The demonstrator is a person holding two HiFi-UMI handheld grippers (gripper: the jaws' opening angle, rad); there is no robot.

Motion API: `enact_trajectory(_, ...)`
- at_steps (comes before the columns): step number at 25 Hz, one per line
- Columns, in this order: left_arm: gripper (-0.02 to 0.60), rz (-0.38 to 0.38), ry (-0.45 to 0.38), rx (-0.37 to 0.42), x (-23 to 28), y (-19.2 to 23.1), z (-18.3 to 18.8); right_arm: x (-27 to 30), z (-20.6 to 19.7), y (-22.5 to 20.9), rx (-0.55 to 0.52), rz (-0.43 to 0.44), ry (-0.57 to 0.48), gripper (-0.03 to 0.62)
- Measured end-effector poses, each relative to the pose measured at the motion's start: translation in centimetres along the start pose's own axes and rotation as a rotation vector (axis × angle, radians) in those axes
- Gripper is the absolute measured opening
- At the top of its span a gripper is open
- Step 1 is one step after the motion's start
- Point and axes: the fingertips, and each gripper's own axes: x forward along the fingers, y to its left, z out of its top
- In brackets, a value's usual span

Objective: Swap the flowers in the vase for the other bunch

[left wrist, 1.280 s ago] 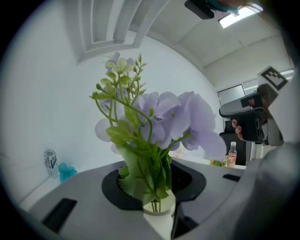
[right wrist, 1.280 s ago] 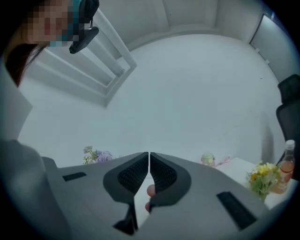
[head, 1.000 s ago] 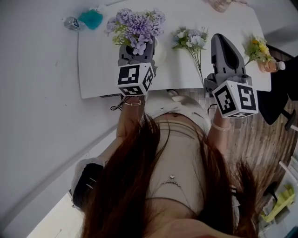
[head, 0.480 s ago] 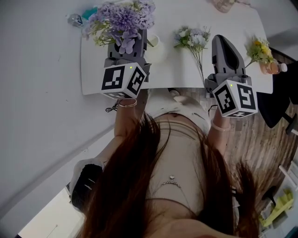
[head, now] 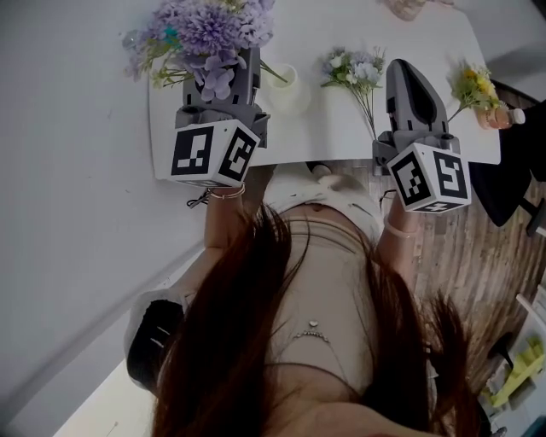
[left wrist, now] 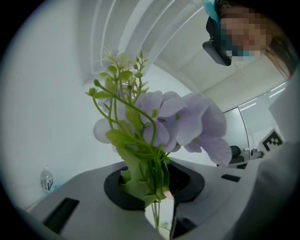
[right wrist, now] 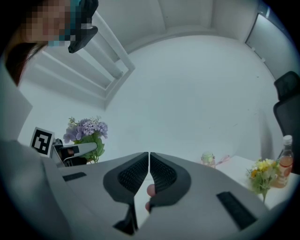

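purple bunch (left wrist: 178,122), stems clamped between the jaws of the left gripper (left wrist: 157,197), blooms spreading toward twelve o'clock past the tips. white vase (head: 290,84) stands at four o'clock of the blooms in the head view. step judged: old bunch lifted out; next, lay it on the table (head: 426,51). other bunch (head: 351,68) lies at three o'clock of the vase. right gripper (right wrist: 149,159): jaws together, empty.

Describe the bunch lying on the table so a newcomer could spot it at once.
On the white table, look right of the white vase. A small bunch lies flat there, stems toward the person. Unlike the purple bunch in the left gripper and the yellow flowers further right, it is pale blue-white.
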Motion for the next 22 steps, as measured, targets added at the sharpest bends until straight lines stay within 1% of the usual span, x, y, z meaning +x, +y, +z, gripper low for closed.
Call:
enact_trajectory(4,0.103,-0.031,0.000,-0.004,0.2,0.9,0.9,0.9,0.4,0.9,-0.014,-0.024,-0.003,0.029)
enact_trajectory(8,0.103,-0.045,0.020,-0.009,-0.1,1.3,1.6,1.5,0.8,1.4,0.016,-0.034,-0.007,0.029)
enact_trajectory(11,0.103,-0.035,0.033,-0.007,-0.4,2.3,2.0,2.5,0.7,1.5,0.042,-0.035,-0.004,0.029)
enact_trajectory(13,0.103,-0.020,0.042,-0.019,-0.8,3.7,2.3,3.2,0.5,1.9,0.054,-0.033,0.003,0.029)
enact_trajectory(16,0.103,0.031,0.061,-0.023,-1.8,6.6,2.3,4.3,-0.6,2.9,0.071,-0.026,0.027,0.028)
enact_trajectory(19,0.103,0.063,0.127,-0.030,-2.6,8.9,0.2,5.0,-1.7,3.9,0.079,-0.026,0.054,0.029)
enact_trajectory(22,0.103,0.074,0.226,-0.045,-3.1,10.2,-3.6,5.3,-2.2,4.4,0.071,-0.031,0.071,0.029)
